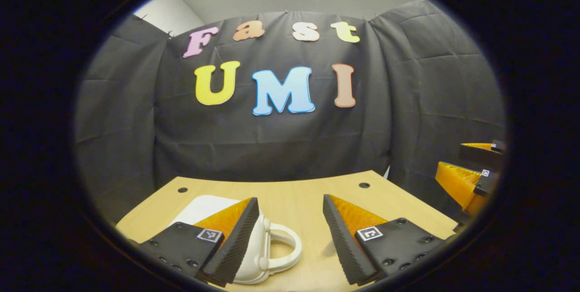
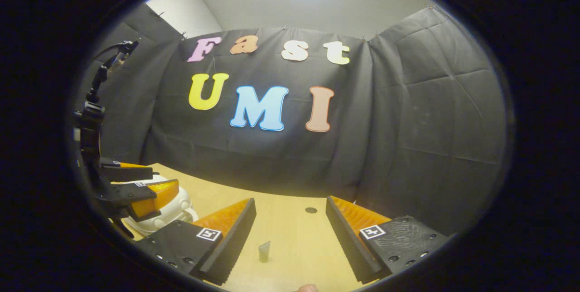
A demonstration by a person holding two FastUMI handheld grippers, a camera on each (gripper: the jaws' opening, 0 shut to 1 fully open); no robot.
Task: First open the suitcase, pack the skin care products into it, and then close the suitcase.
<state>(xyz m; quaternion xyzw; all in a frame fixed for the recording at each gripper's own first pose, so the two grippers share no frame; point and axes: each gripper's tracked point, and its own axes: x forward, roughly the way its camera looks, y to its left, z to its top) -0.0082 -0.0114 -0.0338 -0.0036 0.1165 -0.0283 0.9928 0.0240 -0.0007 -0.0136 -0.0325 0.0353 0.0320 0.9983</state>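
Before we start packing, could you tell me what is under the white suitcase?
The white suitcase lies closed on the wooden table, handle toward the open left gripper. Its underside and contents are hidden.

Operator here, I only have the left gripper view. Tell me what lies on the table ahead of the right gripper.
Observer: A small grey tube stands on the table, in line with the gap between the right gripper's open fingers, not touched.
Operator: Report where my left gripper sits from that side.
Observer: The left gripper hangs open just above the white suitcase at the table's left end.
Operator: Give me the suitcase's state.
Observer: It looks closed; its handle points toward the table's middle.
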